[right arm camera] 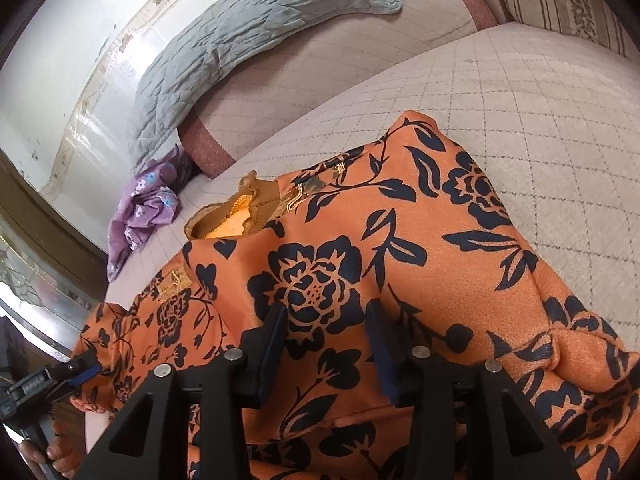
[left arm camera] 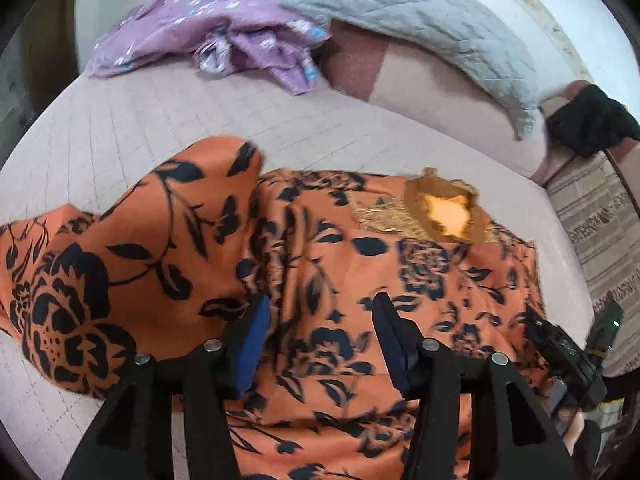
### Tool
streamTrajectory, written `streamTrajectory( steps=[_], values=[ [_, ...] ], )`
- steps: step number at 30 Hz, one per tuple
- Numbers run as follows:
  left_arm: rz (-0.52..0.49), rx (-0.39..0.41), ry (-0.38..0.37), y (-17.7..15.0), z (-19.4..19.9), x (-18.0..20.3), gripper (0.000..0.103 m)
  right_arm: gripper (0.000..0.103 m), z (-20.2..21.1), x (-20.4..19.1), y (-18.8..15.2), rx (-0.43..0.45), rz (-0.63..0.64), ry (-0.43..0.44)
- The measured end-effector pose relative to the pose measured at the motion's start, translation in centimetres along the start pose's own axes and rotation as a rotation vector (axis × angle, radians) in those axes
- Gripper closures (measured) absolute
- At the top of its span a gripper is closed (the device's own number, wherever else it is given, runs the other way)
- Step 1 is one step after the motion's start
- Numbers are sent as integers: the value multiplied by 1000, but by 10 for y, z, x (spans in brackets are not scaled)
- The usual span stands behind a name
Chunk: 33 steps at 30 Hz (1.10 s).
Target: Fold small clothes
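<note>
Garment: orange floral top on bed, neckline at 1 o'clock from left claw.
Claws: left and right claw both wide, empty, over the cloth.

My left gripper has its jaws parted, blue pads facing inward. My right gripper also has its jaws apart. Both point forward and down. In the right wrist view, a hand grips the left gripper's handle.
</note>
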<state>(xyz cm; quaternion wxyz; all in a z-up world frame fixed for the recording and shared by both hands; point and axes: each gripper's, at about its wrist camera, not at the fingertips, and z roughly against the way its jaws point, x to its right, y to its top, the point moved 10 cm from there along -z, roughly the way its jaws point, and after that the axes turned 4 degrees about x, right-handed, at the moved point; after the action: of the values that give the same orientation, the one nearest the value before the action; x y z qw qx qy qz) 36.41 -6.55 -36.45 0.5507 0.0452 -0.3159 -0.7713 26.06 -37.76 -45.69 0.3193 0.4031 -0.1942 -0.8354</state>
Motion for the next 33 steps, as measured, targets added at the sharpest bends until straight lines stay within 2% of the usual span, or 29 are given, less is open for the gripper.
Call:
streamTrajectory(
  steps=[1, 2, 3, 5, 7, 9, 14, 16, 17, 20, 24, 27, 29, 31, 33],
  values=[
    [8, -13, -6, -2, -5, -3, 59, 58, 0, 1, 0, 1, -3, 4],
    [17, -33, -21, -4, -11, -5, 80, 58, 1, 1, 0, 2, -6, 7],
    [24, -52, -34, -7, -14, -5, 91, 58, 1, 1, 0, 3, -6, 7],
    [19, -63, -26, -10, -18, -5, 91, 58, 1, 1, 0, 3, -6, 8],
    [8, -71, 15, -13, -23, -7, 91, 58, 1, 2, 0, 5, -11, 14],
    [6, -81, 28, -12, -29, -5, 84, 58, 2, 3, 1, 7, -21, 24],
    [-6, -67, 55, -12, -36, -3, 82, 58, 4, 5, 1, 13, -43, 49],
    [-15, -58, 76, -11, -38, -4, 96, 58, 4, 5, 1, 17, -54, 61],
    [-18, -52, 85, -10, -38, -4, 100, 58, 5, 6, 2, 18, -59, 66],
    [-3, -16, 76, -3, -28, -1, 100, 58, 5, 5, 2, 20, -63, 70],
    [10, 30, 17, 6, 3, 11, 100, 58, 5, 6, 2, 20, -62, 69],
    [23, 54, 30, 5, 24, 6, 100, 58, 6, 5, 1, 21, -59, 64],
    [34, 38, 45, 1, 25, -3, 100, 58, 6, 5, 1, 22, -57, 62],
    [47, -27, 40, -8, 12, -13, 100, 58, 5, 4, 1, 22, -55, 56],
    [55, -94, 86, -19, -1, -23, 99, 58, 4, 2, 1, 18, -46, 43]
  ],
)
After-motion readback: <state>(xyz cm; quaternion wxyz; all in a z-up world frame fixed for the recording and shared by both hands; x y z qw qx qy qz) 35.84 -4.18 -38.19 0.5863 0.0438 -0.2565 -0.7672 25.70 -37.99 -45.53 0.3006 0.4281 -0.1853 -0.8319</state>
